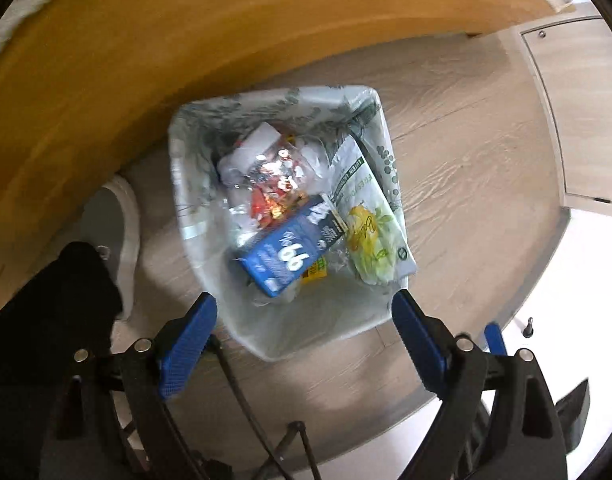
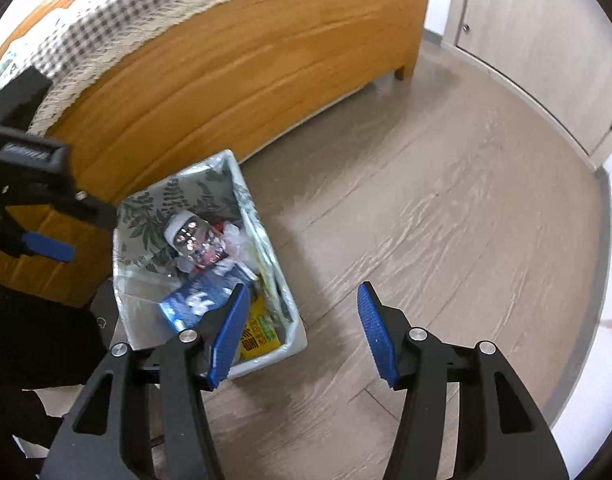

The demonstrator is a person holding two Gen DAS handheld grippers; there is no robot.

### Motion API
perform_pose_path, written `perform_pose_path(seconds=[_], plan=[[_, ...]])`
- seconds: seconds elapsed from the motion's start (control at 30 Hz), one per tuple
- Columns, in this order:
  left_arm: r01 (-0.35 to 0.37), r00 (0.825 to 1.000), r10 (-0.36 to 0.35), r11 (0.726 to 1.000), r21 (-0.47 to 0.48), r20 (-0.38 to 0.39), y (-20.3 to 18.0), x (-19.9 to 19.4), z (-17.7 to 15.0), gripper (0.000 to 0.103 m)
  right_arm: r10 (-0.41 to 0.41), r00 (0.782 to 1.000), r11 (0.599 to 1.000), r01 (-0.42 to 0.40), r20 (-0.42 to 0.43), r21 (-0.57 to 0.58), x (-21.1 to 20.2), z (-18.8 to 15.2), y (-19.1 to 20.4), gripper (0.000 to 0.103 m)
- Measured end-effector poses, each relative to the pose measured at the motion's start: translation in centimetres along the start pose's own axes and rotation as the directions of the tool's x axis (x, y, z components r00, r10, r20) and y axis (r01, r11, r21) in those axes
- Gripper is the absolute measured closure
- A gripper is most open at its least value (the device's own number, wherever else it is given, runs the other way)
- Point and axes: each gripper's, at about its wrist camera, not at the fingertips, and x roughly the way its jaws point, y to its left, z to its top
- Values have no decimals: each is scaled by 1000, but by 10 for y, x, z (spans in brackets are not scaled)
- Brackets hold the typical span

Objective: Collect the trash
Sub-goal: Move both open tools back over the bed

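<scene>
Trash bin [image 1: 210,184] is the landmark: rectangular, pale plastic walls, lined with a thin glossy bag printed with dark leaf shapes; stands on the grey wood-grain floor [image 2: 446,220] just beside the orange wooden bed frame [image 2: 234,76].

Inside the bin: blue cardboard carton [image 1: 290,252] with white lettering lies tilted on top, near the front wall. Beside it, along the right wall, a flat green-and-white pouch [image 1: 370,232] with a lemon print. A small yellow wrapper [image 2: 258,330] is partly under the carton. Toward the back wall, a crinkly clear packet [image 1: 274,176] with red and silver bits, shiny.

Left gripper [image 1: 304,316] hangs above the bin's front edge, blue ribbed pads spread wide, nothing between them. Right gripper [image 2: 302,332] is to the right of the bin, over bare floor, its left pad overlapping the bin's corner in view; fingers wide apart, empty.

Checked woven blanket [image 2: 126,20] with fringe drapes over the bed frame behind the bin. Pale cabinet door [image 2: 538,40] stands well apart from the bin.
</scene>
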Motion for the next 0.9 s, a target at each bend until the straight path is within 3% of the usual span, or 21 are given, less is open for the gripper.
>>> perform_pose_path(seconds=[0.2, 0.4, 0.5, 0.53, 0.63, 0.7, 0.9], plan=[[88, 992, -88, 996, -2, 89, 16, -42, -19, 17, -23, 999, 998, 25, 40, -57, -28, 15, 21, 49], [194, 954, -202, 979, 55, 222, 24, -108, -42, 17, -81, 993, 988, 91, 87, -123, -63, 43, 38, 49], [237, 918, -253, 967, 87, 305, 37, -156, -47, 17, -98, 987, 985, 115, 130, -130, -87, 63, 51, 46], [255, 899, -274, 962, 100, 341, 44, -177, -49, 17, -102, 984, 983, 122, 148, -133, -96, 70, 56, 38], [269, 839, -301, 954, 136, 452, 73, -235, -52, 17, -89, 970, 982, 123, 227, -143, -123, 95, 82, 36], [251, 792, -294, 956, 154, 535, 103, -276, -52, 17, -55, 961, 981, 103, 273, -164, -139, 117, 107, 36], [179, 707, -193, 980, 91, 681, 192, -351, -33, 16, 83, 930, 966, 12, 357, -256, -159, 192, 197, 36]])
